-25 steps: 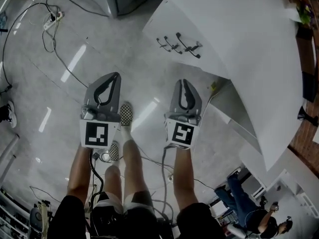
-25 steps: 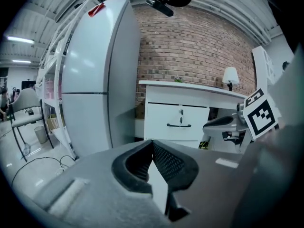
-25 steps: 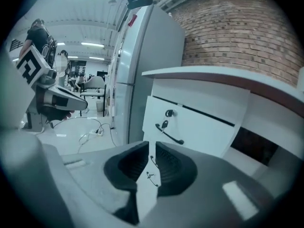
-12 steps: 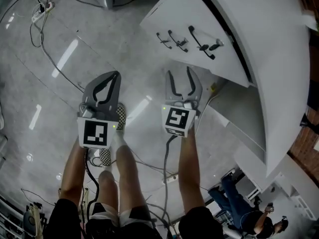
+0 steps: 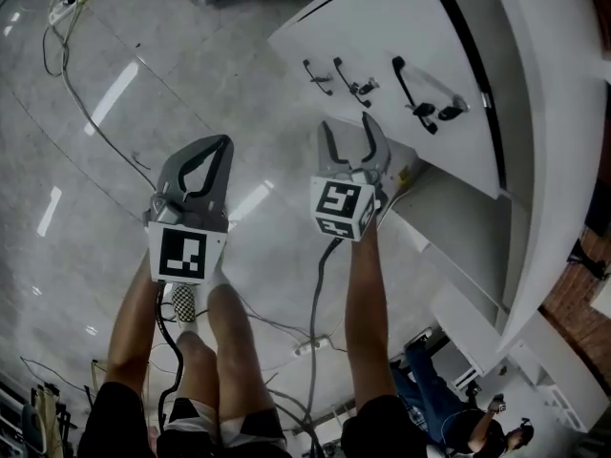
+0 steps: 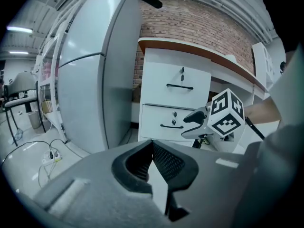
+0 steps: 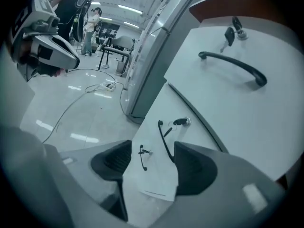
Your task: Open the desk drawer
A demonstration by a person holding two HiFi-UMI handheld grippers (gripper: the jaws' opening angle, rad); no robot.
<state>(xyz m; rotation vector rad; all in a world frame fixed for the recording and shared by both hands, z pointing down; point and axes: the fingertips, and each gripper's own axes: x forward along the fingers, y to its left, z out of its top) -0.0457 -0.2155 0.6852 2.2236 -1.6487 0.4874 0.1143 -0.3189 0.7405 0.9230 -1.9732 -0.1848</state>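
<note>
Beneath the desk [image 6: 199, 51], 3 white drawers [image 5: 382, 36] sit closed, just ahead of the right gripper [image 5: 348, 134].
Its jaws are opening, empty; left gripper [image 5: 218, 153] pinched together, empty. Risk: snagging the key [image 7: 180, 122] beside the handle [image 7: 166, 141].

Drawer stack [image 6: 175, 103] under desk [image 6: 204, 51], fridge [image 6: 90, 80] near on its L.

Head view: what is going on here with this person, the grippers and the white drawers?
A person stands before a white drawer unit, a gripper in each hand. The right gripper points at the black handles; its jaws are opening with nothing between them, and it touches no handle yet. The left gripper is shut and empty, off to the side. All drawers look closed.
</note>
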